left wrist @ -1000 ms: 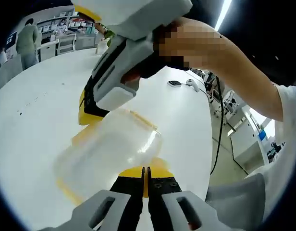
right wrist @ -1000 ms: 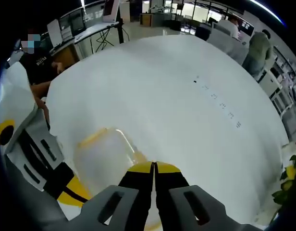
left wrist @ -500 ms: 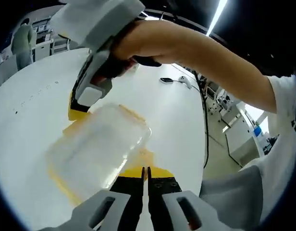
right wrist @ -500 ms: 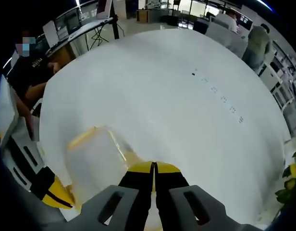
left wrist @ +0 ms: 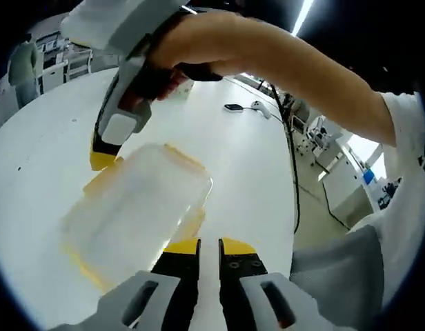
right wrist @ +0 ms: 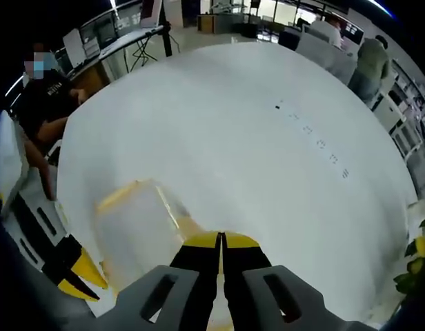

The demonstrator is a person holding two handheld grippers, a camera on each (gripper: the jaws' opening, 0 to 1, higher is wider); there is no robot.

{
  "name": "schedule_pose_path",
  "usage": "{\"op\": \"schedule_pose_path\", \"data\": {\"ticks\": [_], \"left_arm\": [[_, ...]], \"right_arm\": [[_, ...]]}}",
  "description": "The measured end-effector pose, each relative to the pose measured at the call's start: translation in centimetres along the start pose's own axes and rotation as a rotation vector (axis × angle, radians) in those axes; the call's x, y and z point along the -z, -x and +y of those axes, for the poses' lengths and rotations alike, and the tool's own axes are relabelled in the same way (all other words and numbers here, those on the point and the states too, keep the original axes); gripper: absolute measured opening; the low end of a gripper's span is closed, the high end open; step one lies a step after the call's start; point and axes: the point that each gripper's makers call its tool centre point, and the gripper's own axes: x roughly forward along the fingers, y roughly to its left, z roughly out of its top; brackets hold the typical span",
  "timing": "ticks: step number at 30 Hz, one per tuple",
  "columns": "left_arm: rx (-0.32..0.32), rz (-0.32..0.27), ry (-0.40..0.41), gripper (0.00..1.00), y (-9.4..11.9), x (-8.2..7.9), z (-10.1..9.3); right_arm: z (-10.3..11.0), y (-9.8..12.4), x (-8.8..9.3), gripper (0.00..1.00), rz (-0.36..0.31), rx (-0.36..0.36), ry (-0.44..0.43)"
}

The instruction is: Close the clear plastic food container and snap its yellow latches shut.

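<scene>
We see the clear container (left wrist: 133,210) lying mid-tabletop (left wrist: 247,158), lid on. Left gripper (left wrist: 209,246) sits just beside its near end w/ jaws slightly parted; right gripper (right wrist: 221,239) jaws closed, empty, at its far end, hand (left wrist: 199,48) angled down.

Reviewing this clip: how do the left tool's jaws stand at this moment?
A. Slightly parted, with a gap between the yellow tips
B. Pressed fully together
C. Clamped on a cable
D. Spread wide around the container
A. In the left gripper view the left tool shows a narrow strip of white table between its two yellow tips, which sit at the near edge of the clear container without enclosing it.
</scene>
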Motion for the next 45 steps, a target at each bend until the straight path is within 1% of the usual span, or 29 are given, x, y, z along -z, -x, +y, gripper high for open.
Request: {"op": "schedule_pose_path", "data": {"ticks": [2,3,6,7,9,11,13,14,17,18,19,20,23,24,27,29,33,34,35,37,38,42,44,45], "left_arm": [[-0.018,-0.018,-0.040,0.07,0.5,-0.8,0.5],[-0.041,-0.022,-0.046,0.09,0.6,-1.1,1.1],[-0.062,-0.020,-0.065,0.13,0.6,-1.3,2.1],[-0.075,-0.023,-0.087,0.15,0.6,-1.5,2.5],[-0.083,-0.023,-0.131,0.19,0.4,-1.6,2.7],[-0.086,-0.022,-0.159,0.24,0.2,-1.7,2.8],[-0.091,-0.022,-0.180,0.29,-0.1,-1.8,2.9],[-0.077,-0.020,-0.196,0.30,-0.2,-1.8,2.7],[-0.068,-0.020,-0.213,0.36,-0.4,-1.7,2.5],[-0.068,-0.020,-0.237,0.38,-0.6,-1.7,2.4],[-0.069,-0.019,-0.254,0.40,-0.6,-1.7,2.4],[-0.072,-0.008,-0.286,0.40,-0.7,-1.5,2.4],[-0.071,0.016,-0.320,0.41,-1.0,-1.0,2.4],[-0.073,0.024,-0.349,0.42,-1.1,-0.8,2.5],[-0.076,0.039,-0.387,0.44,-1.3,-0.4,2.6],[-0.088,0.050,-0.429,0.44,-1.5,-0.3,2.7],[-0.089,0.050,-0.465,0.42,-1.6,-0.3,2.6],[-0.097,0.047,-0.485,0.41,-1.7,-0.4,2.7],[-0.099,0.046,-0.489,0.41,-1.7,-0.4,2.7],[-0.108,0.047,-0.509,0.39,-1.8,-0.4,2.9],[-0.114,0.048,-0.519,0.38,-1.8,-0.5,3.0],[-0.121,0.047,-0.535,0.33,-1.7,-0.5,3.3],[-0.121,0.047,-0.545,0.33,-1.7,-0.5,3.3],[-0.124,0.047,-0.555,0.33,-1.8,-0.5,3.3]], "right_arm": [[-0.1,0.4,-0.2,0.00,-0.003,-0.006,0.014],[-0.1,0.6,-0.3,0.00,-0.005,-0.010,0.024],[0.4,1.2,-0.6,0.03,-0.013,-0.037,0.071],[0.7,1.4,-0.5,0.05,-0.002,-0.054,0.095],[0.8,1.5,-0.4,0.08,0.003,-0.061,0.108],[1.0,1.6,-0.3,0.11,0.012,-0.081,0.156],[1.2,1.7,-0.1,0.15,0.026,-0.097,0.160],[1.4,1.8,-0.1,0.17,0.028,-0.121,0.174],[2.0,2.1,0.2,0.24,0.050,-0.166,0.201],[2.3,2.1,0.4,0.27,0.064,-0.188,0.211],[2.3,2.1,0.4,0.30,0.074,-0.193,0.211],[2.4,2.1,0.4,0.31,0.078,-0.199,0.217],[2.7,2.2,0.6,0.33,0.101,-0.224,0.247],[2.8,2.1,0.6,0.35,0.106,-0.234,0.256],[3.3,1.8,0.9,0.40,0.137,-0.258,0.276],[3.5,1.6,1.3,0.39,0.162,-0.267,0.320],[3.9,1.1,1.8,0.39,0.189,-0.285,0.327],[3.9,1.3,1.7,0.38,0.195,-0.301,0.314],[3.7,1.1,1.5,0.38,0.189,-0.300,0.313],[3.4,0.9,1.4,0.38,0.201,-0.318,0.321],[3.7,0.9,1.5,0.37,0.212,-0.340,0.323],[4.3,1.0,1.7,0.31,0.235,-0.383,0.336],[4.5,1.1,1.8,0.29,0.247,-0.398,0.335],[4.4,1.0,1.7,0.29,0.251,-0.393,0.340]]}}
